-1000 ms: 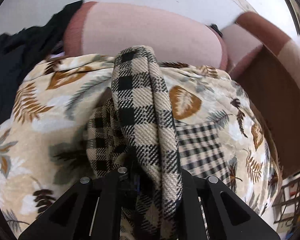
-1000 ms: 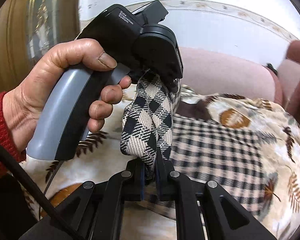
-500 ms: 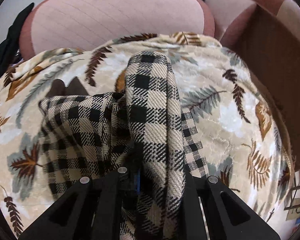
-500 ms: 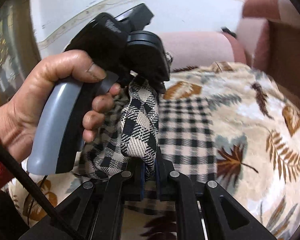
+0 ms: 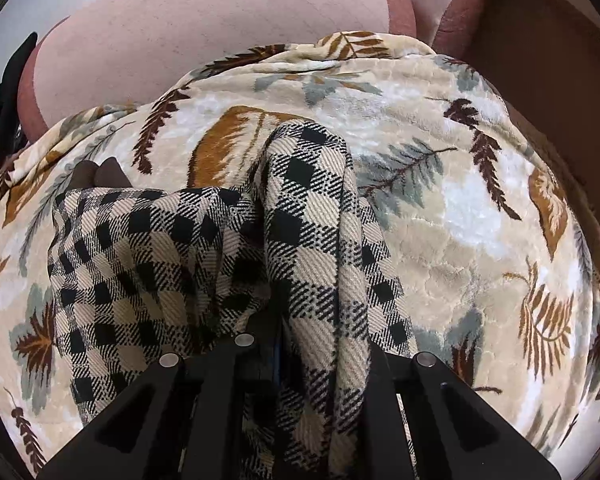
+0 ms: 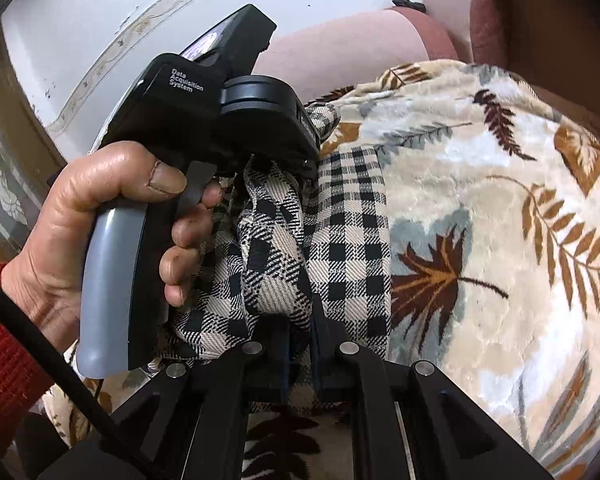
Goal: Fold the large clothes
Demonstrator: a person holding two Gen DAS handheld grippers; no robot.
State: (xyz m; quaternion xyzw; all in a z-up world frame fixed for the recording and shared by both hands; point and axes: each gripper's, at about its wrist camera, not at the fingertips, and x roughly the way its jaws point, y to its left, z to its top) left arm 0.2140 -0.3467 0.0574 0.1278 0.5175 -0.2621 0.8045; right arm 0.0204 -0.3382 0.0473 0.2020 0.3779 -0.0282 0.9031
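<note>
We hold the checked garment (image 5: 308, 216) in both claws at once. In the left wrist view the left claw (image 5: 300, 344) is clamped on a thick fold of the black-and-beige checked cloth, which rises in a ridge from between its fingers and drapes over the right one, while more of the garment lies bunched to the left on the leaf-patterned blanket (image 5: 480, 208). The blanket covers a sofa seat, with the pink backrest cushion (image 5: 204, 36) behind it (a brown armrest (image 5: 540, 60) shows at the right).

In the right wrist view the right claw (image 6: 300, 344) is likewise closed on a gathered fold of the same garment, and the cloth runs up from it into the other claw, just beyond. Our left hand (image 6: 112, 216), with a red sleeve (image 6: 4, 368) at the wrist, grips that tool's grey handle (image 6: 108, 288). A flat part of the garment lies on the blanket just right of the held fold.
</note>
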